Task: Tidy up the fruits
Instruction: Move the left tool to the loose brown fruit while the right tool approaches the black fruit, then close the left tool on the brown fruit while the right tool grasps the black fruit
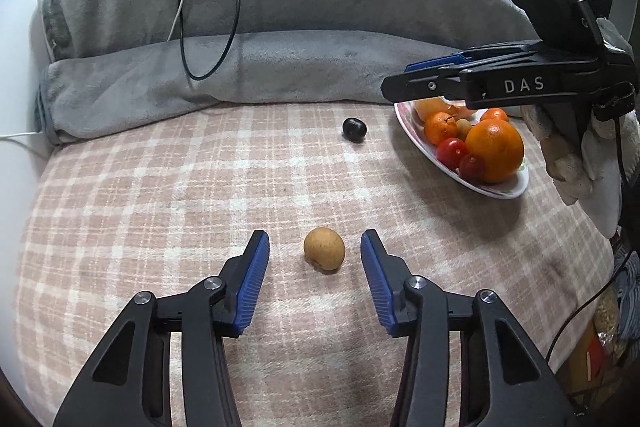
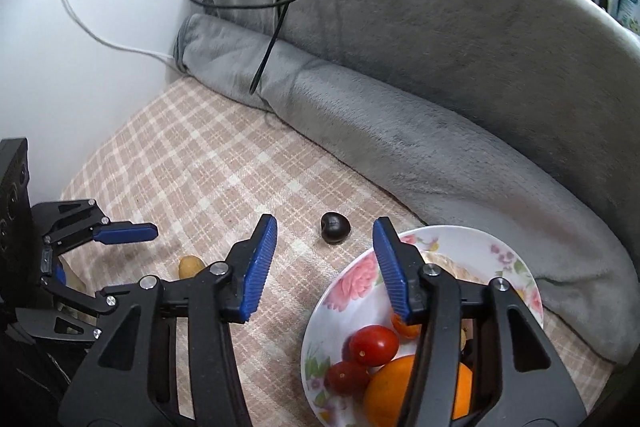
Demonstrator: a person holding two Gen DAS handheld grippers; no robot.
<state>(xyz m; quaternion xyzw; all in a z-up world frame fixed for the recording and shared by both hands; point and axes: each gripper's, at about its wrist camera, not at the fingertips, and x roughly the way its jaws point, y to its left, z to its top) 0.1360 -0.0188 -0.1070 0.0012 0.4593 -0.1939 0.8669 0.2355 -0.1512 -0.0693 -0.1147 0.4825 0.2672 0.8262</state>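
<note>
The left gripper (image 1: 315,247), jaws apart, brackets a tan fruit (image 1: 324,248) untouched; the right gripper (image 2: 325,233), likewise parted and empty, frames a dark fruit (image 2: 335,226).

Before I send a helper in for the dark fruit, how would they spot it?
Find the flowered plate of fruit on the checked cloth. Just off its rim, toward the grey blanket, lies the dark fruit alone. It is near black and glossy; the only other loose fruit is tan.

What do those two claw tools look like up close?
Both are black plastic claws. The left claw and right claw each have two fingers with ribbed blue pads and silver pivot pins. The right one has "DAS" in white on its side, a green light above, and a whitish glove holding it.
</note>
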